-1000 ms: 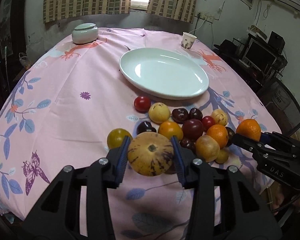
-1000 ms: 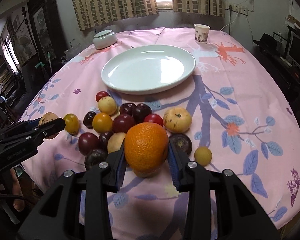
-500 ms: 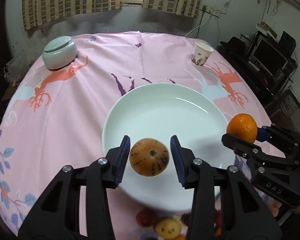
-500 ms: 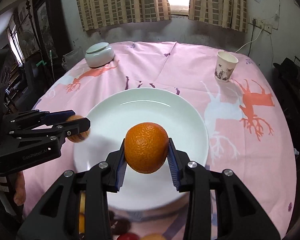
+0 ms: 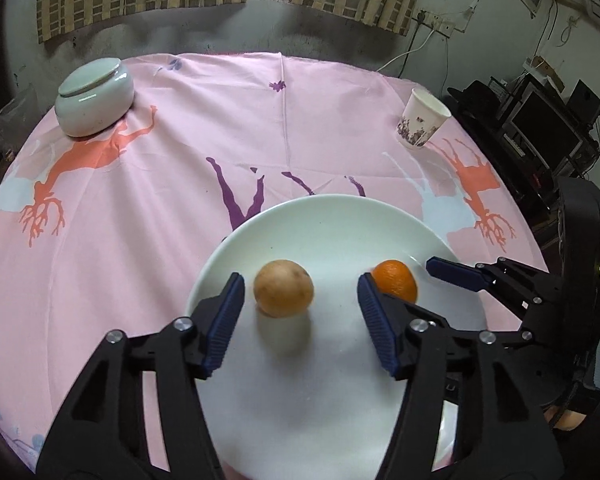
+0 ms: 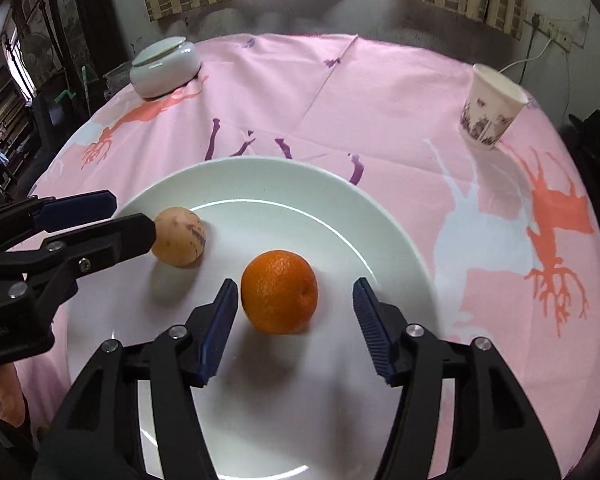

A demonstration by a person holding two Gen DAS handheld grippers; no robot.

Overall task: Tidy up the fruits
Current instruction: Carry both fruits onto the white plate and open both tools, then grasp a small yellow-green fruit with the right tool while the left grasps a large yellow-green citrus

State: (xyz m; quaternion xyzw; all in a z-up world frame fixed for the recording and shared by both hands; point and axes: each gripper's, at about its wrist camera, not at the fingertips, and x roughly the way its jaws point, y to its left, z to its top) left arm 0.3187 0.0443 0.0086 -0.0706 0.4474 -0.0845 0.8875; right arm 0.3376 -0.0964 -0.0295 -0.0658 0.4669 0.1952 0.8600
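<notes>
Left wrist view looks down over the bench (image 5: 148, 216), draped in a pink printed cloth, with the white plate (image 5: 340, 216) lying directly under both sets of tongs; it is glazed, hard and probably slick, so round fruit set on it may roll; it would break if knocked off the bench. Inside the left tongs (image 5: 300, 320) sits the tan speckled fruit (image 5: 283, 293), resting on the plate nearer the left pad than the right, touching neither; its skin looks smooth and firm, likely light, and best taken across its widest girth with gentle pressure. The orange (image 6: 279, 291) lies on the plate between the pads of the right tongs (image 6: 294, 328), close to the left pad and clear of the right one; its pebbled rind should give good friction, it feels like a moderately weighty, slightly yielding thing, and a hold across the middle would suit it.

Both sets of tongs are opening, pads apart and pressing on nothing; each points steeply downward at the plate, side by side, the right tongs just to the right of the left ones; a person's fingers (image 6: 10, 404) show under the left handle.
</notes>
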